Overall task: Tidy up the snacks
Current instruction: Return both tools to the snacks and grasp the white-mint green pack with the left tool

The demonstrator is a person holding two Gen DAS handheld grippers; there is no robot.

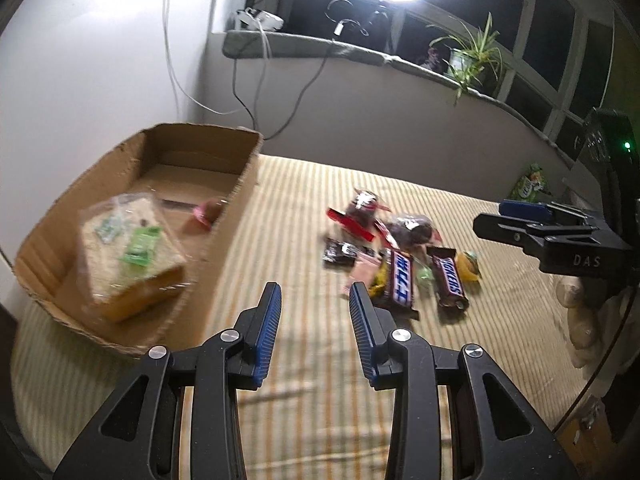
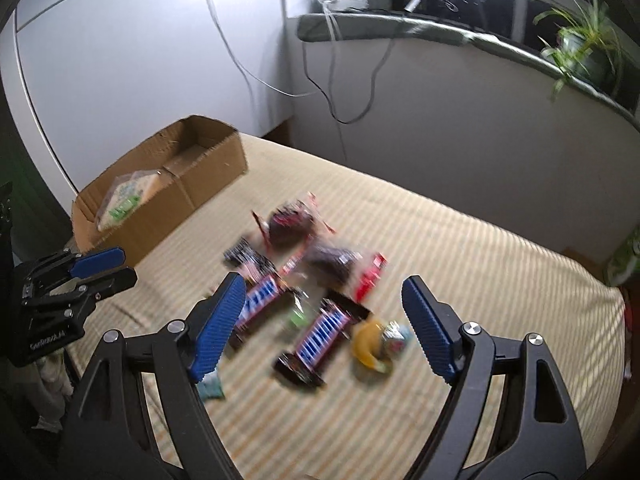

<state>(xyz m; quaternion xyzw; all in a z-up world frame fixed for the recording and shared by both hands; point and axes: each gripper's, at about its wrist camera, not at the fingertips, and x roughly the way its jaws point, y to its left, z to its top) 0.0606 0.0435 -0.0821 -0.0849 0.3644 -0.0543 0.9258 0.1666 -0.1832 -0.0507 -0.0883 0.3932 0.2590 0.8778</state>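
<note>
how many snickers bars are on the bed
2. One Snickers bar lies nearest the left gripper; the other Snickers bar lies just right of it, beside a yellow snack. Others may hide in the pile.

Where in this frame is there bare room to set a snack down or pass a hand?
Free: the cardboard box's far floor behind the wrapped sandwich; the striped cloth strip between box and snack pile; the cloth toward the windowsill wall. Crowded: around the two Snickers bars.
</note>
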